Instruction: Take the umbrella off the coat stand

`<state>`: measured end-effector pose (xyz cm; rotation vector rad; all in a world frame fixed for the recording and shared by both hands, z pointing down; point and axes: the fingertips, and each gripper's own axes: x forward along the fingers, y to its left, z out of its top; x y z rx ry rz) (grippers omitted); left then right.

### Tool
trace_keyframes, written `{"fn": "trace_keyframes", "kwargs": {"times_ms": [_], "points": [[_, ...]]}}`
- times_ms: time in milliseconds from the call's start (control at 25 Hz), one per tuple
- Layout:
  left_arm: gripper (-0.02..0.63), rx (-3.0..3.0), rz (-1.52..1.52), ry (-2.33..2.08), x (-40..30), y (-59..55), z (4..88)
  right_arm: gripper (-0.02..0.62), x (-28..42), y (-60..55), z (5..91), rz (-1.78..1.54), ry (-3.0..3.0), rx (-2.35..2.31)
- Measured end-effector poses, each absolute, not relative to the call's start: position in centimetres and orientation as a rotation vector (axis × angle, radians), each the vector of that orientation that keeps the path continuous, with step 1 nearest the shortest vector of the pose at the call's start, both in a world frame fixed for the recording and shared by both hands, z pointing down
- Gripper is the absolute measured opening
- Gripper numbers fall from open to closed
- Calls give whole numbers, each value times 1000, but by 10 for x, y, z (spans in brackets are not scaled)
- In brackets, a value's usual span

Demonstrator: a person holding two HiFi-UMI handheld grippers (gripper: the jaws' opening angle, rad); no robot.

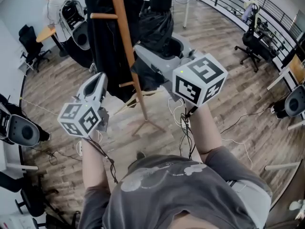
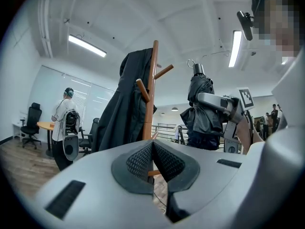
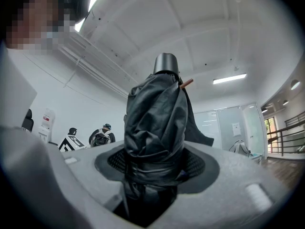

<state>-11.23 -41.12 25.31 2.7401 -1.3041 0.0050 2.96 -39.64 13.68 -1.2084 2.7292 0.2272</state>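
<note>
The wooden coat stand (image 1: 126, 37) rises ahead of me with a black coat (image 1: 102, 37) hanging on its left side. My right gripper (image 1: 167, 56) is shut on the folded black umbrella (image 1: 159, 25), which it holds upright just right of the pole. In the right gripper view the umbrella (image 3: 155, 123) fills the jaws of that gripper (image 3: 152, 166). From the left gripper view the umbrella (image 2: 202, 109) hangs apart from the stand (image 2: 151, 89) and its pegs. My left gripper (image 1: 97, 78) is shut and empty, low and left of the pole.
A person with a backpack (image 1: 52, 4) stands by a table at the far left. Office chairs (image 1: 252, 42) and a railing line the right side. Cables (image 1: 181, 123) trail over the wooden floor near the stand's feet. Grey machines (image 1: 21, 130) stand at the left edge.
</note>
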Motion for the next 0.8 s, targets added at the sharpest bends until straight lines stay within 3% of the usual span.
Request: {"fn": "trace_keyframes", "kwargs": {"times_ms": [800], "points": [[-3, 2661, -38, -1428, -65, -328, 273, 262, 79, -321, 193, 165, 2788, -1039]]}}
